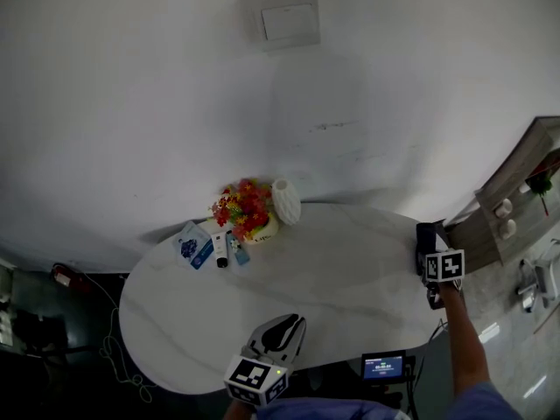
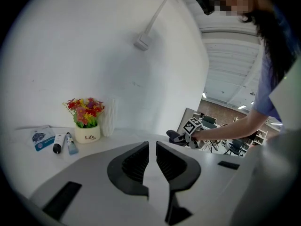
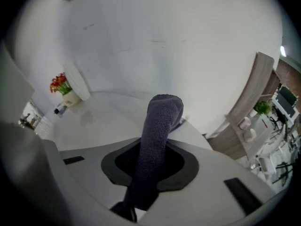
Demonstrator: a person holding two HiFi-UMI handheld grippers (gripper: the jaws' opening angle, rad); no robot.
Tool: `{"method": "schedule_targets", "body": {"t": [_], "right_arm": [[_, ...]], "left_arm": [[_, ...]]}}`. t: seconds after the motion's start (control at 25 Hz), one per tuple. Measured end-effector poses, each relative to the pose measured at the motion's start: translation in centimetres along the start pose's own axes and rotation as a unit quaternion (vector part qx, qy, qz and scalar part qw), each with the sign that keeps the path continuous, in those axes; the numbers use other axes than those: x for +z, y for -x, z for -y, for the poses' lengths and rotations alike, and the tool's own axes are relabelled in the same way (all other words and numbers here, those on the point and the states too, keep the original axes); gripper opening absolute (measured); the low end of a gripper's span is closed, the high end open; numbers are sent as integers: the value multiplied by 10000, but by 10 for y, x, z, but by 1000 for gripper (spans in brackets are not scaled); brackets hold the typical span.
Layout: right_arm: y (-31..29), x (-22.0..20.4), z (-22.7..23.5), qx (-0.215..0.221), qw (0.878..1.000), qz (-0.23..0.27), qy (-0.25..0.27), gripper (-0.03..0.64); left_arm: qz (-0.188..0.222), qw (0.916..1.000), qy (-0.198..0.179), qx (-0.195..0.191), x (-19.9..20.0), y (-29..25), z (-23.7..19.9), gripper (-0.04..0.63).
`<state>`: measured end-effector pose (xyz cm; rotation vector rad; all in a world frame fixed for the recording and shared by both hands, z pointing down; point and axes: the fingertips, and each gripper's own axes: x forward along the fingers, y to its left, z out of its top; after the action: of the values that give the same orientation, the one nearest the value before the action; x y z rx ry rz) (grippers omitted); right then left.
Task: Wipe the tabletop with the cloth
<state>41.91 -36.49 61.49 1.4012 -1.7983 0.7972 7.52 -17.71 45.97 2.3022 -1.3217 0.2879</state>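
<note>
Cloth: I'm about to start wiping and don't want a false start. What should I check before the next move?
1. Cloth gripped by right gripper: ok, jaws shut on it.
2. Cloth touching tabletop: cannot tell.
3. Left gripper empty: ok, jaws slightly apart with nothing between.
4. Flower pot, vase and tubes out of the middle: ok, grouped at the far edge.
5. Dirt to target on the tabletop: cannot tell.

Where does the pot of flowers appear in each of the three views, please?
Head view: the pot of flowers is just left of centre, against the wall.
Left gripper view: the pot of flowers is at the left, at mid-height.
Right gripper view: the pot of flowers is small, at the far left.
Shared landmark: the white vase beside it.
</note>
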Motion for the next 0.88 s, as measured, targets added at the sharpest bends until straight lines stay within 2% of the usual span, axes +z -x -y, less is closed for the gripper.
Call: {"method": "schedule_targets", "body": {"t": [0.16, 0.28, 0.44, 0.68, 0.88], "right_arm": [[5, 32, -108, 913, 9933, 291, 647, 83], [8, 44, -196, 1596, 9804, 407, 1085, 83], [3, 48, -309, 2388, 9616, 437, 1279, 83], [-14, 16, -426, 2986, 9395, 63, 1680, 83], [-27, -13, -466, 3077, 9302, -241, 1986, 83]], "left_arm": [[110, 9998, 92, 138, 2, 5, -11, 58], [184, 9995, 118, 217, 3, 9, -19, 58], [305, 9986, 221, 369, 4, 19, -38, 58], [404, 9962, 428, 637, 0, 37, -64, 58], [384, 9952, 522, 731, -6, 47, -77, 58]]}}
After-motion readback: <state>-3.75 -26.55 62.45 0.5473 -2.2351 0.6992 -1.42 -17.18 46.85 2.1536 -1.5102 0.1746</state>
